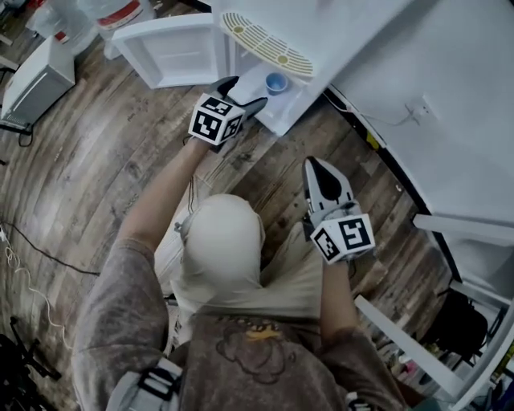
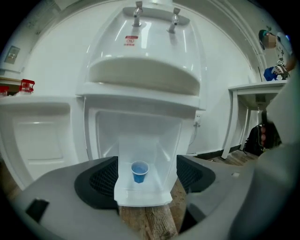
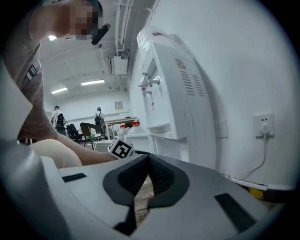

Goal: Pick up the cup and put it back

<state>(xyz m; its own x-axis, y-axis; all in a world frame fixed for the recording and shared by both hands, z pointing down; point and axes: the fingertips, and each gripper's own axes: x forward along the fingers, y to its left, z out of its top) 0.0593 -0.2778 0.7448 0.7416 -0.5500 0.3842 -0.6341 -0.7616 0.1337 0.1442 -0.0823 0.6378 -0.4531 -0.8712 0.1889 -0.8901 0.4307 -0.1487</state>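
A small blue cup stands upright inside the open lower compartment of a white water dispenser. In the left gripper view the cup sits on the compartment's white floor, straight ahead. My left gripper points into that compartment, and its jaws are spread wide, short of the cup and touching nothing. My right gripper hangs lower right over the wooden floor, away from the dispenser. Its jaws are shut with nothing between them.
The compartment door is swung open to the left. Two taps sit above a drip tray. A wall socket with a cable is on the right. White table legs and a black bag stand lower right.
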